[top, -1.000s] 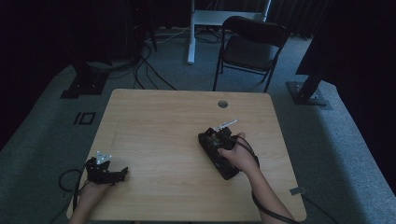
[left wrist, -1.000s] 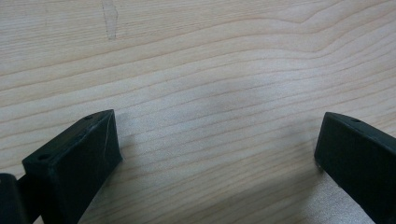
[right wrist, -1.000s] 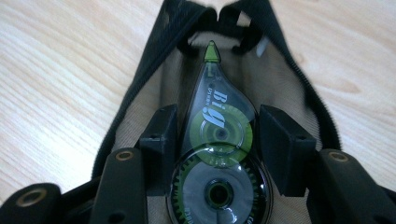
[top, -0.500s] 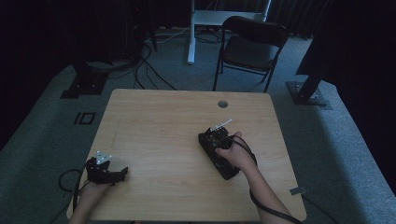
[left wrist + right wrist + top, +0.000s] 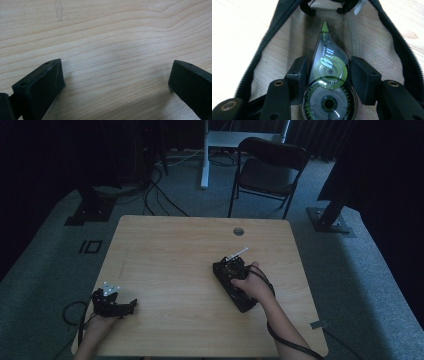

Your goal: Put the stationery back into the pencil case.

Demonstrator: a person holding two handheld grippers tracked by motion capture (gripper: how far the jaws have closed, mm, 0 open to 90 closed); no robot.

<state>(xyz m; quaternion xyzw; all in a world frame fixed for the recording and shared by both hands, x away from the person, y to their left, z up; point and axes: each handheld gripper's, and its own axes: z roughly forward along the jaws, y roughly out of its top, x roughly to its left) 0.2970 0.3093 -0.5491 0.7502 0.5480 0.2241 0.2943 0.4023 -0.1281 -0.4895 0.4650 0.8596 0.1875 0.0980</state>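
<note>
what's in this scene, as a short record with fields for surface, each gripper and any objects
surface: light wooden table, round grommet hole near far edge
left gripper: open, jaws wide apart over bare wood, near the table's front left corner
right gripper: shut on the clear teardrop-shaped correction tape dispenser with green wheel and tip
under the dispenser: open black zippered pouch with beige mesh lining
background: black folding chair beyond the table
</note>
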